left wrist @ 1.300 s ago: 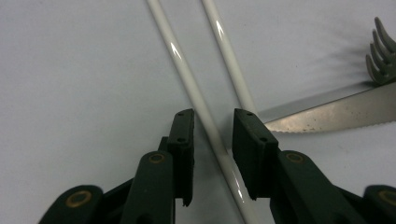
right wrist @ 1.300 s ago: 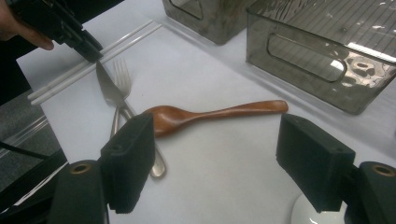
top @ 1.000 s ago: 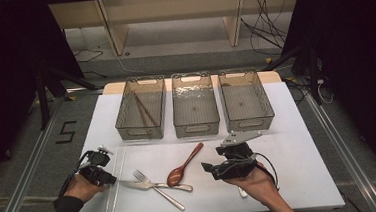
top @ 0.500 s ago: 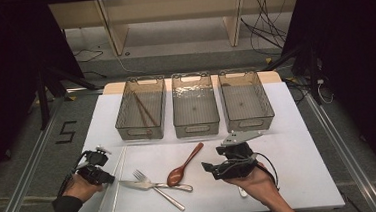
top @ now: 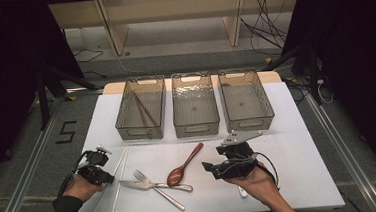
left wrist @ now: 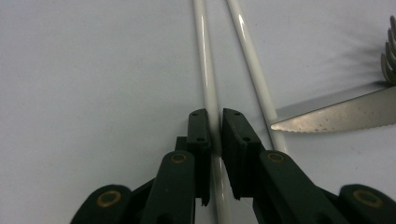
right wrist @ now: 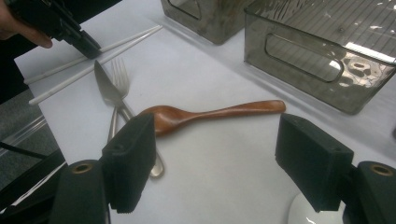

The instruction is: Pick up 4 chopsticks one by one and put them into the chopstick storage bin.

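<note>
While pinched in left tongs (left wrist: pixel 211 128), white chopstick (left wrist: pixel 205 70) runs lengthwise away.

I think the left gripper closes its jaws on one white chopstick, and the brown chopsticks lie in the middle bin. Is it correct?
Not fully. The left gripper has been closing its jaws on one white chopstick, that part holds. But the brown chopsticks lie in the left bin, not the middle bin, as the high view shows.
</note>
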Demonstrator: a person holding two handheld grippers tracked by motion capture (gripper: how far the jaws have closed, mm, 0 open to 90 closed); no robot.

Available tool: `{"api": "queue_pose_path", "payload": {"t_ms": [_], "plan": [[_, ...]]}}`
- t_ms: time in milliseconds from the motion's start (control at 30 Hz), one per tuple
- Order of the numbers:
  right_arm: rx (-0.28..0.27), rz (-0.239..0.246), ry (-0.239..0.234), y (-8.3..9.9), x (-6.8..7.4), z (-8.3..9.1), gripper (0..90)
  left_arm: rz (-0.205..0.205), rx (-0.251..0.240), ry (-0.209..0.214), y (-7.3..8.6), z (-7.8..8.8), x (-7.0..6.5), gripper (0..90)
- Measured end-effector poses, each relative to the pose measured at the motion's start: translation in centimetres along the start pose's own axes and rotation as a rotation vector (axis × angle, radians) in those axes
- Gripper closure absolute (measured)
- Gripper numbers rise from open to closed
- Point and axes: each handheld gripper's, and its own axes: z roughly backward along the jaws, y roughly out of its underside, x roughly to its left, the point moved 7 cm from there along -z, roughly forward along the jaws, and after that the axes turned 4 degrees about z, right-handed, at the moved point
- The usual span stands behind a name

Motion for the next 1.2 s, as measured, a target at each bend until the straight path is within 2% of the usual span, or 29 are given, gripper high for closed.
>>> {"api": "queue_pose_path", "payload": {"t_ms": [167,367,667,1033,1200], "plan": [[-0.001,-0.001,-0.001,0.0,0.0,0.0,30.0,-0.005,-0.005,0.012,0.0,0.0,0.1,84.1],[-0.002,0.0,0.001,0.0,0.0,0.0,30.1,-0.002,-0.006,0.037,0.0,0.1,0.3,84.3],[-0.002,0.001,0.0,0.0,0.0,0.0,30.1,0.009,-0.045,0.054,-0.4,0.9,0.7,84.4],[-0.001,0.0,0.0,0.0,0.0,0.0,30.1,0.0,-0.129,0.064,-1.0,2.6,0.4,84.4],[-0.002,-0.003,0.0,0.0,-0.1,0.0,30.1,-0.029,-0.176,0.082,-1.6,4.0,-0.4,84.4]]}}
